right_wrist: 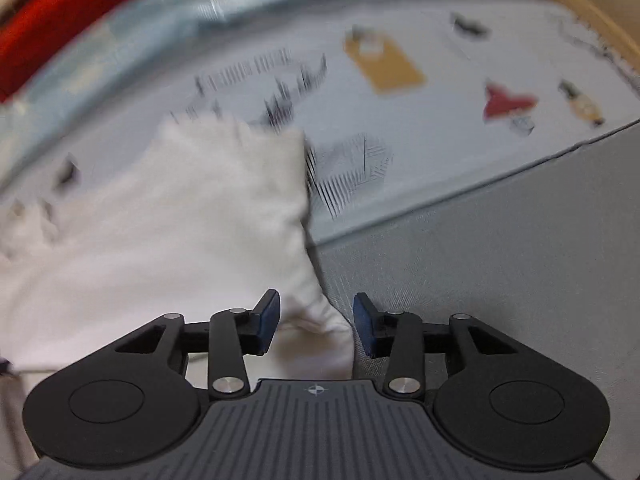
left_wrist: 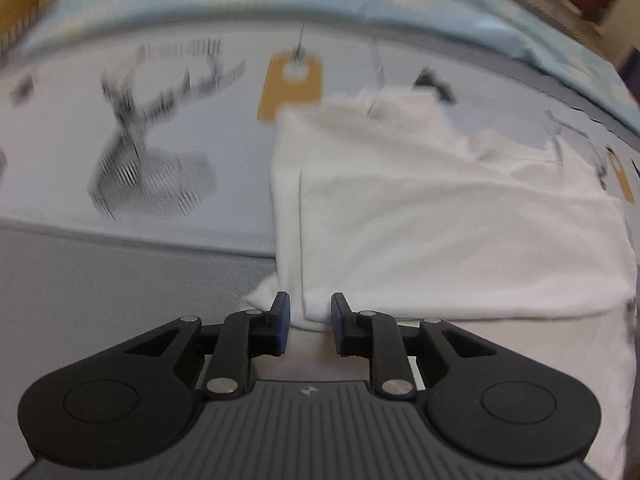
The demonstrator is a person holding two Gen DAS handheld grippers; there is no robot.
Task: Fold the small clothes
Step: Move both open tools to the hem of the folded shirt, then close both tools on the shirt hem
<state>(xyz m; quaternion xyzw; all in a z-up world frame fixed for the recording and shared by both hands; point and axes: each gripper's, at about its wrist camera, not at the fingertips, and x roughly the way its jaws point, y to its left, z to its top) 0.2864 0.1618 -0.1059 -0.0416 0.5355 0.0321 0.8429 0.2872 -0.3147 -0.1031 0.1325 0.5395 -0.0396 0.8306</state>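
A white garment (left_wrist: 440,216) lies folded on a pale printed sheet (left_wrist: 224,200), its near edge reaching over the sheet's border onto a plain grey cover (left_wrist: 120,288). In the left wrist view the garment fills the right half, with a straight folded edge running from far to near along its left side; a small lump of its cloth pokes out to the left at the near corner. The left gripper (left_wrist: 310,322) points down at that near left corner, its blue pads (left_wrist: 283,320) a little apart, with the cloth corner showing in the gap; the pads do not seem to press on it. In the right wrist view the garment (right_wrist: 180,232) fills the left half, and its near right corner runs down to a point between the fingers of the right gripper (right_wrist: 316,322), whose jaws stand wider apart and clear of the cloth. The sheet bears a grey line drawing (left_wrist: 152,152) and an ochre tag shape (left_wrist: 292,84) beyond the garment, both blurred. A red shape (right_wrist: 506,102) is printed further right.
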